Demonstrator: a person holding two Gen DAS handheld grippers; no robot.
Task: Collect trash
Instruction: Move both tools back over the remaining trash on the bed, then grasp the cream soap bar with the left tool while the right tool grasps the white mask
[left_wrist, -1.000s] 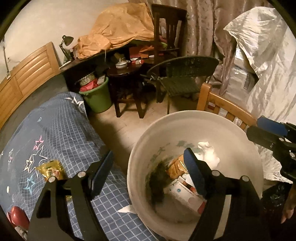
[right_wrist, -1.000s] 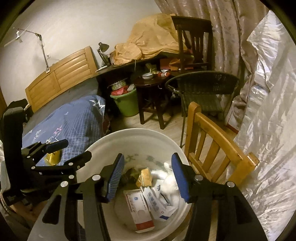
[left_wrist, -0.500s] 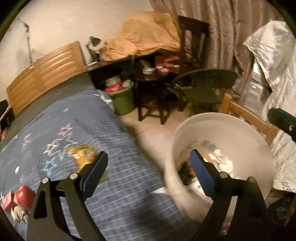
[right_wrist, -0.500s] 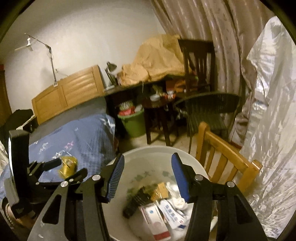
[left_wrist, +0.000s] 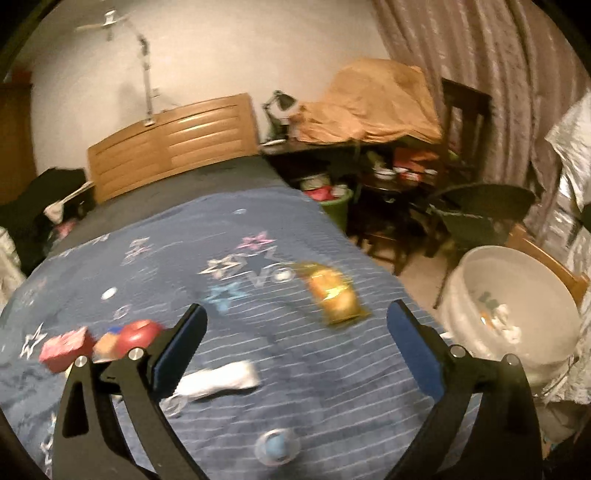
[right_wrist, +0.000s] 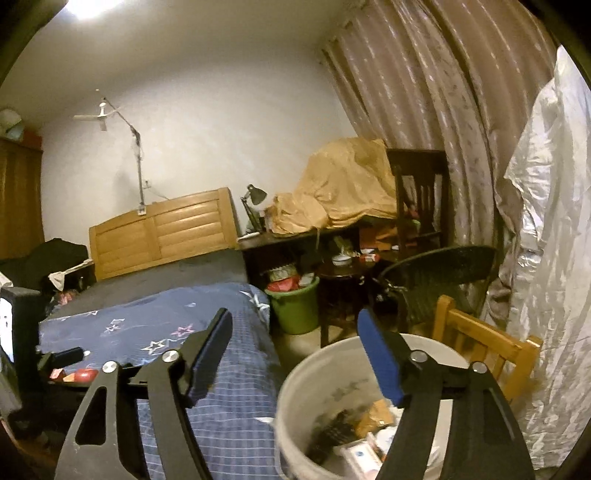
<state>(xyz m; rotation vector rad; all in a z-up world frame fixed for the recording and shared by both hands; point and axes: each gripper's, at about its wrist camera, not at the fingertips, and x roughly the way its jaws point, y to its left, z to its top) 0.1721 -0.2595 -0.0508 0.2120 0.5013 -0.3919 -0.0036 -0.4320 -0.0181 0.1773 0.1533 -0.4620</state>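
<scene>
Gold snack wrapper on the blue bedspread, my next grab.
Left gripper is opening with nothing between its jaws; right gripper is opening over the white bucket, empty too. I'd guess the wrapper's light, crinkly and slippery, so I'd pinch an edge.

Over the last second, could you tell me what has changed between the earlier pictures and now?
The left gripper has swung away from the white bucket to over the blue bedspread, facing the gold wrapper; its empty jaws are opening. The right gripper has lifted from inside the bucket toward the room, its empty jaws opening. The trash in the bucket, the wrapper and the red things on the bed have stayed put.
</scene>
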